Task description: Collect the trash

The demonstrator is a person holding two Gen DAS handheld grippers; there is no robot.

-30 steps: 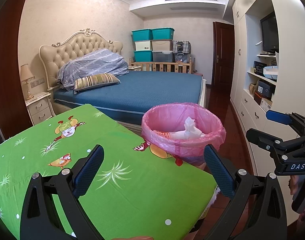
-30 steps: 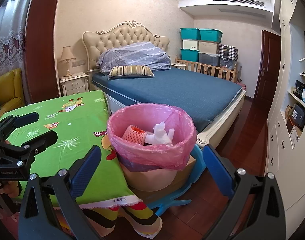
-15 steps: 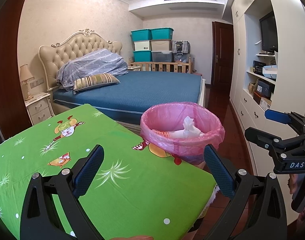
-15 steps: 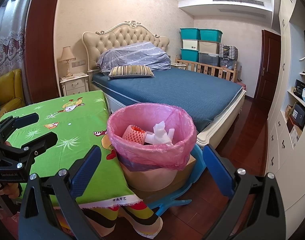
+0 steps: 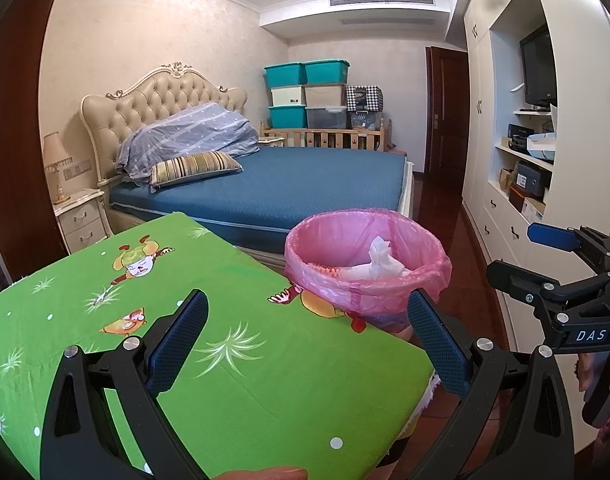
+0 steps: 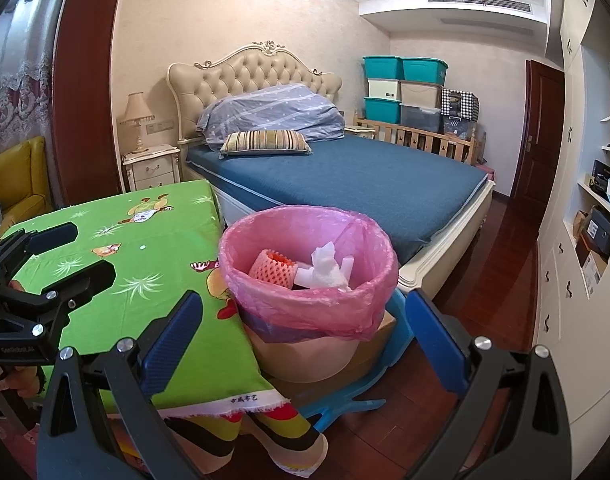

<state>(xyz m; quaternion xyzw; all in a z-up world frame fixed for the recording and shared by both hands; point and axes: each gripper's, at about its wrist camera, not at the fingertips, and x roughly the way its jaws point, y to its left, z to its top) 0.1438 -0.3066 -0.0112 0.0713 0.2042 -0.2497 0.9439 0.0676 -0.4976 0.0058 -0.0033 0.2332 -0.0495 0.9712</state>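
Here the bin (image 6: 309, 276), lined with a pink bag, stands just off the far right corner of the table (image 5: 245, 380) and ahead of both tools. From the right gripper (image 6: 303, 332) it lies straight forward and a little below, its round mouth facing up between the 2 spread blue fingers (image 6: 173, 332). From the left gripper (image 5: 305, 340) it sits forward and to the right, beyond the table edge. By my reading, the right hand is the nearer one. Both grippers are wide apart and hold nothing.

Inside the bin lie an orange foam net sleeve (image 6: 273, 266) on the left and crumpled white tissue (image 6: 325, 270) touching it on the right; the sleeve looks tilted, long axis slanting up to the left. No loose trash shows on the green cloth, so collecting seems largely done, and any next move would turn on the bin itself.

Writing: "DAS" in white on the right gripper's body as seen from the left camera, and a small white label on the cloth's hem with Chinese characters, too small to read surely. The left gripper's body carries a faint line of lettering I cannot make out.
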